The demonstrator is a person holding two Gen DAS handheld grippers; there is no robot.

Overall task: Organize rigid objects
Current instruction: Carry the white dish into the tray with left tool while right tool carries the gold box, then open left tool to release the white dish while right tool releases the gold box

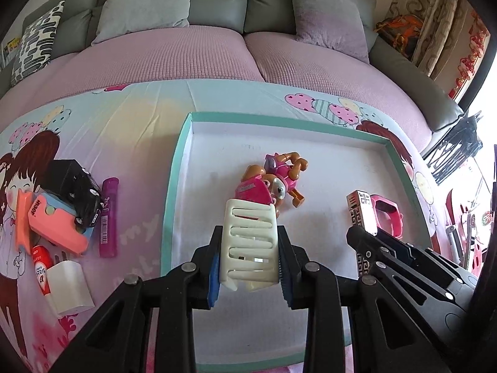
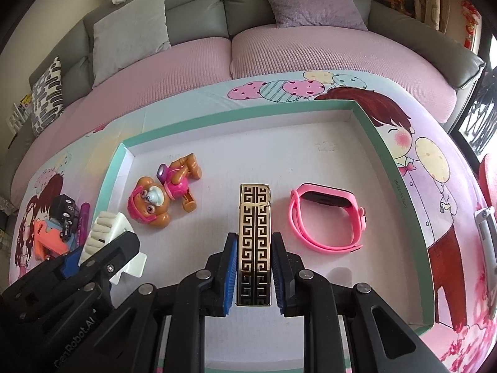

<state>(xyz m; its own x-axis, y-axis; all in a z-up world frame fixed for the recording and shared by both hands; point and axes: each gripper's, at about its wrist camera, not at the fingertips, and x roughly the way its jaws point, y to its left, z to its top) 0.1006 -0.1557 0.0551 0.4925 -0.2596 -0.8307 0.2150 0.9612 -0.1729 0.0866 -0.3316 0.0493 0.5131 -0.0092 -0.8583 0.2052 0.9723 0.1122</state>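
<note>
Closest in, each gripper is clamped on something over the tray: the left gripper [image 1: 250,253] has its jaws closed on the sides of a white slotted clip [image 1: 250,242], and the right gripper [image 2: 254,272] has its jaws nearly closed on the narrow sides of a gold-and-black patterned lighter [image 2: 255,242]. Both things hang low over the white floor of the teal-rimmed tray [image 2: 400,186], whether touching it I cannot tell. Just ahead of the left gripper lies a pink pup figure [image 1: 273,183], so near the clip's far end that a careless release could drop the clip onto it or knock it askew. Just to the right of the right gripper lies a pink watch band [image 2: 326,217], apart from the lighter but close enough that a sideways slip would nudge it. The two grippers sit near each other, so opening both at once risks a knock between them. The lighter's smooth faces may let it pivot between the pads. Well to the left of the left gripper, outside the tray on the cartoon-printed bench cover [image 1: 130,124], wait a black toy car [image 1: 80,189], an orange piece [image 1: 56,227], a purple tube [image 1: 108,217] and a white holder [image 1: 70,286]. Beyond all runs the sofa [image 1: 217,49].
</note>
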